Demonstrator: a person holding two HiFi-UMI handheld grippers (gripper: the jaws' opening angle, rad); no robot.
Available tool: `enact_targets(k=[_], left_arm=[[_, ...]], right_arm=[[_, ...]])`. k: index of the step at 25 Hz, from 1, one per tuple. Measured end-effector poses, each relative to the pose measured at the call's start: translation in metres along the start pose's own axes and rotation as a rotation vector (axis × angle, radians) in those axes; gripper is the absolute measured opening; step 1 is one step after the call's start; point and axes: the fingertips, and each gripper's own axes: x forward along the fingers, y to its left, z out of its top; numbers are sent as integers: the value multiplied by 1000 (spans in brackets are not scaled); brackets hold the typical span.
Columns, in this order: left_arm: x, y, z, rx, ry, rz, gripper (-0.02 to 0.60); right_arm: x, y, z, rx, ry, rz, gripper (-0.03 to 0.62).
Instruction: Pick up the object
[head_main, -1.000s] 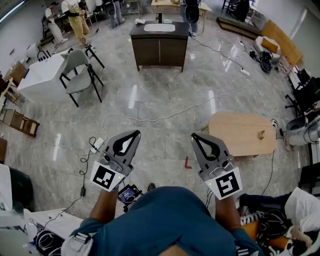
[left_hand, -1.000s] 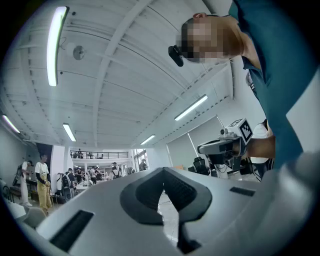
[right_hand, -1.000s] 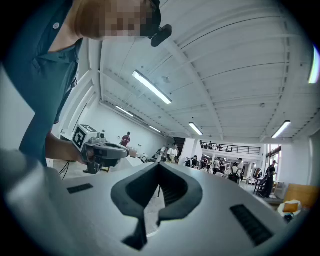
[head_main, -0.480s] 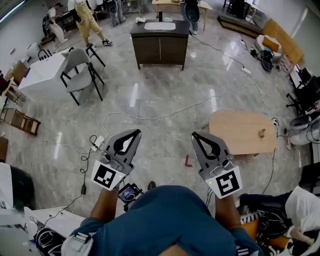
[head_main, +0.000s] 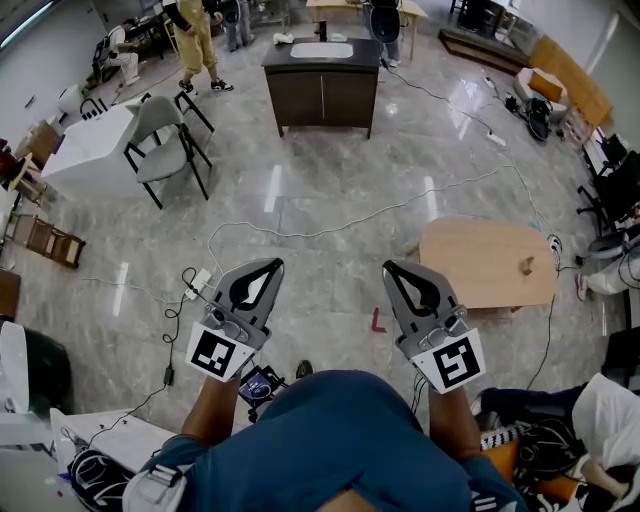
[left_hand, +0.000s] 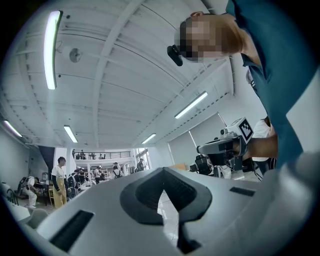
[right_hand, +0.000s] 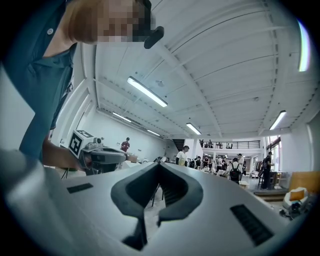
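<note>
Almost nothing has changed in the last second. The left gripper and the right gripper are at the same place as before, side by side in front of the person and pointing forward. Neither has gone toward anything. Only the background is different: a person in yellowish clothes, far ahead of the left jaws, has walked a little to the right. In my judgement this means the picking has not begun yet, and the moment is one of waiting.

The jaws of both grippers are closed, tip against tip, and they hold nothing. In each gripper view only the floor and the hall show through the opening behind the tips.

The task does not name its thing. I think it is the small brown object standing on the low wooden table. It is ahead and to the right of the right jaws, well apart from them, and too small to say what it is.

Counted:
- two grippers
- one wooden table, with one small object on it
- one dark cabinet, far ahead between the two pairs of jaws
- one grey chair and one white table, ahead and to the left of the left jaws
- one red mark on the floor between the grippers, nearer the right one
</note>
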Motion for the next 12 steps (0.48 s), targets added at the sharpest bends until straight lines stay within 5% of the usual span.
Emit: enact_targets(k=[12], left_arm=[[23, -26, 0, 31, 36, 37, 3]], right_arm=[[-20, -26, -13, 23, -34, 25, 14]])
